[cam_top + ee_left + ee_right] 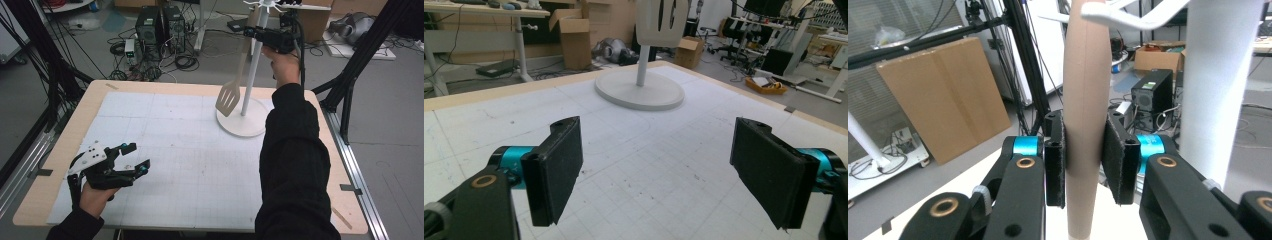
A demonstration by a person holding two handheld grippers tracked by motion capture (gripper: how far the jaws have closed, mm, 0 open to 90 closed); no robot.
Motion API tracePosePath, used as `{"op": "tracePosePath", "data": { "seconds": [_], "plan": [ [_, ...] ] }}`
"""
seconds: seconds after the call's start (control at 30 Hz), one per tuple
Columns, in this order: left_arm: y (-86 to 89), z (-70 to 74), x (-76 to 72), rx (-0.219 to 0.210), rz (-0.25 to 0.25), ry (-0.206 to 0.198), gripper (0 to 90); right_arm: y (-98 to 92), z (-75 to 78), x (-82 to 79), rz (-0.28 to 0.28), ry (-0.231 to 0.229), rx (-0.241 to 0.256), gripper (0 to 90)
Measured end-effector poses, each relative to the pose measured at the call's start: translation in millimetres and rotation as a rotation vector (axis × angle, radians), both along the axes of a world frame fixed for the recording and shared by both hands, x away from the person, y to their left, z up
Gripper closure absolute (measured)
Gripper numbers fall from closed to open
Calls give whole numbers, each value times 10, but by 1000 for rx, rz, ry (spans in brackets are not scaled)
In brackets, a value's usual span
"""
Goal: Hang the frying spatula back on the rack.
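A gridded white mat [165, 150] covers the table. The right gripper [256, 33] clamps a smooth tan slotted spatula [235, 75] beside the white round-based rack [250, 107]. The left gripper [131, 157] hovers, padded jaws apart.

Even, soft overhead light fills the room, shadows on the table [165, 150] stay faint, and all three pictures look slightly soft and grainy.

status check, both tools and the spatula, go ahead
Right tool shut on spatula handle, up by the white stand hooks. Left tool open, holding nothing, low over the mat. Nothing in the way.
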State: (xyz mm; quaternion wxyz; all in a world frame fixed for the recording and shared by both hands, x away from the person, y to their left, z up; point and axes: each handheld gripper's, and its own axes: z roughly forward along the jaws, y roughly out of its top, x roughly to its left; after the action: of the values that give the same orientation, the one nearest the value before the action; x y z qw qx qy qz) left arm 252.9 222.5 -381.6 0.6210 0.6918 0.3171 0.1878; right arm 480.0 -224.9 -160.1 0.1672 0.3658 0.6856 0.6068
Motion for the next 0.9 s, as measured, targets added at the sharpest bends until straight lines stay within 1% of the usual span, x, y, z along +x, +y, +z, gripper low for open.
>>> {"op": "tracePosePath", "data": {
  "seconds": [0.13, 0.2, 0.27, 0.3, 0.33, 0.4, 0.43, 0.5, 0.57, 0.63, 0.67, 0.7, 0.77, 0.83, 0.87, 0.9],
  "plan": [
    [-3, -7, 4, 3, -1, 2, 216, -6, -15, -24, -13, 2, -14, 732],
    [-3, -11, 5, 4, -1, 4, 216, -19, -33, -43, -26, -6, -6, 727],
    [-1, -15, 6, 5, -2, 6, 216, -42, -55, -58, -25, -4, 10, 709],
    [2, -15, 5, 5, 0, 6, 216, -57, -64, -68, -28, -3, 15, 685],
    [5, -15, 6, 5, 0, 5, 216, -71, -71, -85, -35, -5, 18, 638],
    [11, -15, 7, 4, -1, 4, 216, -103, -86, -135, -60, -23, 14, 517],
    [16, -15, 7, 8, 1, 5, 216, -122, -98, -159, -67, -27, 7, 474],
    [20, -17, 9, 7, 3, 4, 216, -167, -140, -239, -76, -36, -20, 443],
    [25, -19, 8, 1, 4, 4, 216, -226, -216, -346, -96, -42, -28, 398],
    [32, -19, 8, -3, 7, 4, 216, -283, -305, -459, -110, -59, -46, 355],
    [35, -22, 8, -6, 7, 3, 215, -318, -375, -557, -121, -70, -74, 331],
    [39, -24, 8, -7, 9, 4, 214, -347, -434, -645, -121, -80, -100, 315],
    [45, -32, 17, -12, 10, 7, 213, -403, -567, -848, -132, -107, -166, 240],
    [46, -40, 31, -10, 10, 9, 211, -471, -725, -1085, -129, -130, -204, 204],
    [46, -43, 36, -8, 9, 10, 210, -521, -829, -1240, -142, -143, -239, 188],
    [43, -47, 40, -7, 7, 12, 210, -552, -895, -1337, -149, -145, -243, 177]
  ]
}}
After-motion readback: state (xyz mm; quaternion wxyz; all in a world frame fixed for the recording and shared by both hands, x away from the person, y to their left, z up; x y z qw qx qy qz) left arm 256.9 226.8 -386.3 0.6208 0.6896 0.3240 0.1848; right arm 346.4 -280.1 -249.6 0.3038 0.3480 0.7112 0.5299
